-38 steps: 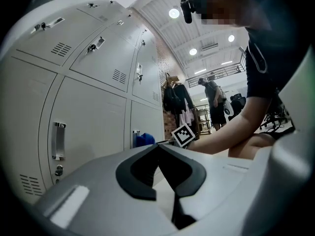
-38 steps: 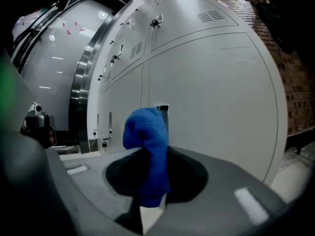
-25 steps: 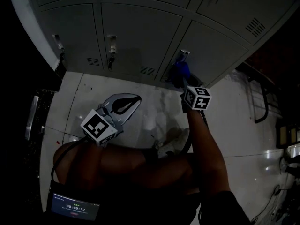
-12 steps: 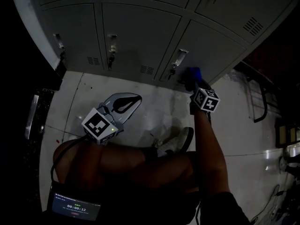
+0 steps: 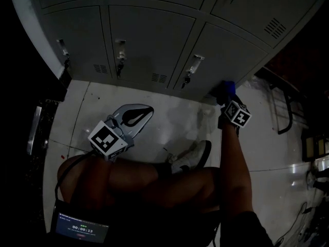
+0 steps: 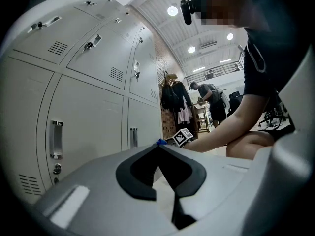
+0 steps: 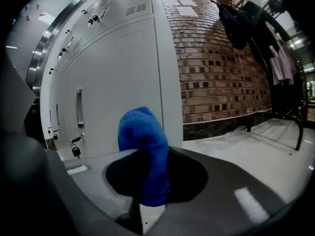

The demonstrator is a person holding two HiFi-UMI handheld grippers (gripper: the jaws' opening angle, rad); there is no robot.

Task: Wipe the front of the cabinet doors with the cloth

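Cloth (image 7: 140, 132): blue, pinched in right gripper (image 7: 147, 176) fingers, centre-right of head view, by lower cabinet door (image 5: 231, 50). Left gripper (image 6: 158, 149): fingers pressed together, empty. Best wiped flat, firmly, in overlapping strokes.

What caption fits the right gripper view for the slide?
Right gripper shut on a blue terry cloth beside the grey metal locker door near a brick wall.
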